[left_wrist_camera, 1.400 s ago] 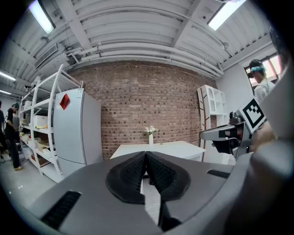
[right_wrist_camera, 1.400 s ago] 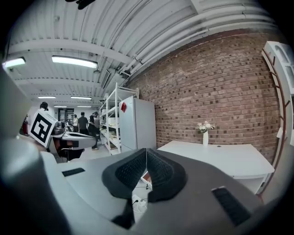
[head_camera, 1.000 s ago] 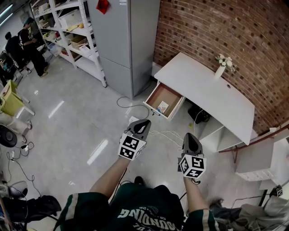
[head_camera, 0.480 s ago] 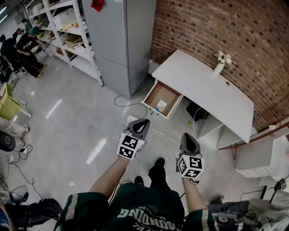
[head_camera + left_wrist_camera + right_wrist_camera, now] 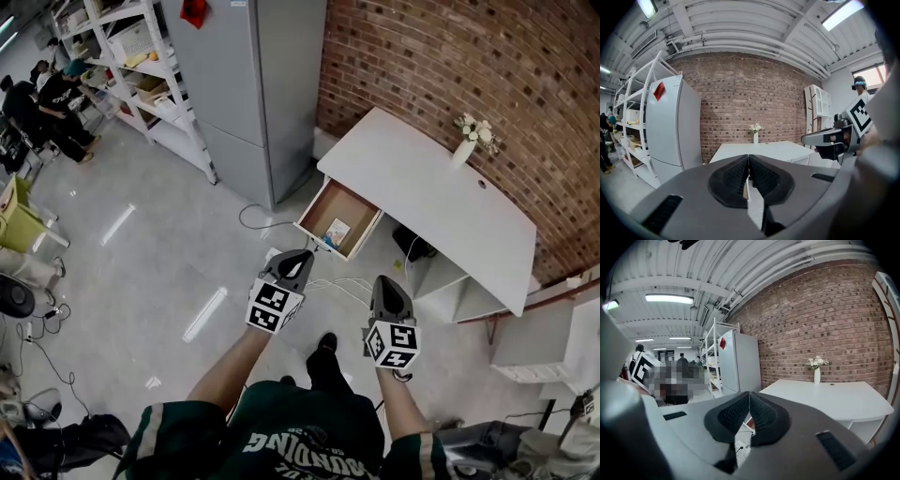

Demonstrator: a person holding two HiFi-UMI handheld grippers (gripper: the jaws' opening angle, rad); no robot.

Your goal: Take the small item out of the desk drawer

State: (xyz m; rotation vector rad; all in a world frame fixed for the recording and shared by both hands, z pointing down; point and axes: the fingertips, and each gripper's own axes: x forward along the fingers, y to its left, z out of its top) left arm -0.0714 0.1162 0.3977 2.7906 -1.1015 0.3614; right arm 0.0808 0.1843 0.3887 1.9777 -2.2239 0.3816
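Probably light and flimsy, the small flat pale packet (image 5: 337, 232) in the open brown drawer (image 5: 323, 206); I'd pinch an edge; left gripper (image 5: 300, 255) and right gripper (image 5: 386, 281) jaws closed, empty.

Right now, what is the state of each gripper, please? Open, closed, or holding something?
Left gripper: closed, jaws together, holding nothing.
Right gripper: closed, jaws together, holding nothing.

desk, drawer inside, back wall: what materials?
Desk: smooth matte white, no grain; probably laminate or painted board.
Drawer: flat brown interior, looks like wood or fibreboard.
Wall: bare red brick, mortar lines visible.
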